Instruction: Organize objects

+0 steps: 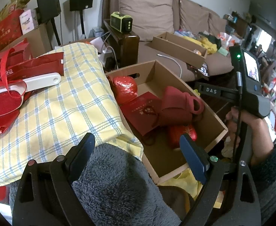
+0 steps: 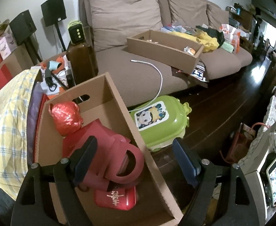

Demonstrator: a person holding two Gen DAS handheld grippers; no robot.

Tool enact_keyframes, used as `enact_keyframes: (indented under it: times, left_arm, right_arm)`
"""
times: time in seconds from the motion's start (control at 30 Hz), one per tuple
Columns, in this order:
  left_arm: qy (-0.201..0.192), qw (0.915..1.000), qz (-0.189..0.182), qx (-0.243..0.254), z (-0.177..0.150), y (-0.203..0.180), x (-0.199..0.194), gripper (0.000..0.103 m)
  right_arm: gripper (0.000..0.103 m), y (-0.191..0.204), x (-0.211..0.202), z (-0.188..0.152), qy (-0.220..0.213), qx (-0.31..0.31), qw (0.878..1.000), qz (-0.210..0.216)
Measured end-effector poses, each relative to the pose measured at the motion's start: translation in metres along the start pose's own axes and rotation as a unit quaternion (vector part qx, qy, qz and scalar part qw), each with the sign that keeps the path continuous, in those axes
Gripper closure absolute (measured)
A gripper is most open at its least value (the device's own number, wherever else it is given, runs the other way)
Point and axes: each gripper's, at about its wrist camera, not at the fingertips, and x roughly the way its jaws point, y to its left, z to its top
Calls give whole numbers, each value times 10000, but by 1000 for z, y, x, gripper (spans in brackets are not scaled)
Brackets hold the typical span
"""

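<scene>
An open cardboard box (image 1: 153, 69) holds red things: a shiny foil bundle (image 1: 124, 86), a flat red booklet (image 1: 139, 109), a dark red felt bag (image 1: 177, 103) and a red tin (image 1: 183, 133). My left gripper (image 1: 138, 154) is open and holds nothing, hanging over the grey fleece and the box's near corner. In the right wrist view my right gripper (image 2: 136, 160) is open above the felt bag (image 2: 115, 150) and the tin (image 2: 115, 197). The box's right wall (image 2: 138, 131) runs between its fingers, and the pads touch nothing.
A yellow checked pillow (image 1: 62, 103) with red bags (image 1: 6, 75) and a white brush (image 1: 42, 81) lies left of the box, with grey fleece (image 1: 115, 184) in front. A green plastic case (image 2: 160, 120) sits on the dark floor to the right. The sofa (image 2: 138, 71) carries a second cardboard box (image 2: 166, 47) and a white cable (image 2: 159, 75).
</scene>
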Motion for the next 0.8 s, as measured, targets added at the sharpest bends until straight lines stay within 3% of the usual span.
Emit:
enact_keyframes:
  times: [0.8]
  left_arm:
    - [18, 10000, -12, 0, 1, 2, 1, 13]
  right_arm:
    - [20, -2, 1, -1, 22, 17, 10000, 66]
